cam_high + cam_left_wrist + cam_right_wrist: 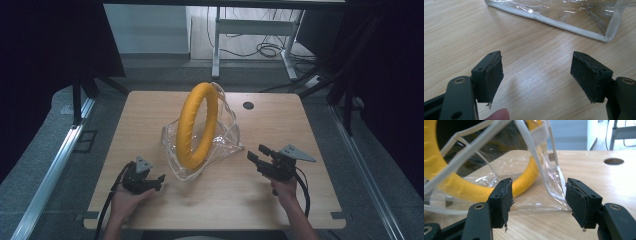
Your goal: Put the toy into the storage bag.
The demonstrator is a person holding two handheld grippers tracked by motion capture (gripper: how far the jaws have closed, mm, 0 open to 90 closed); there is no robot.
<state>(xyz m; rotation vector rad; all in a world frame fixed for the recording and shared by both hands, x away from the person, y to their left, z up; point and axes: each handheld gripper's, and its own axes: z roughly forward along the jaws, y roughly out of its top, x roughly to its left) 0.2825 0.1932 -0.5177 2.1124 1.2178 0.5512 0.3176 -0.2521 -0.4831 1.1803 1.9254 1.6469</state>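
Dim high view with dark edges; soft glare on the table (534, 85).

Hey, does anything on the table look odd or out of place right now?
The yellow ring stands on edge, only partly inside the crumpled clear plastic bag, sticking out above it. The black pads on the right hand-held gripper look frayed at their edges.

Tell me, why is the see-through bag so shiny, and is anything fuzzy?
Left gripper view: light glares white off the clear plastic bag, and a pale sheen sits on the table. Right gripper view: the yellow ring up close looks soft. High view: dark edges, bright middle.
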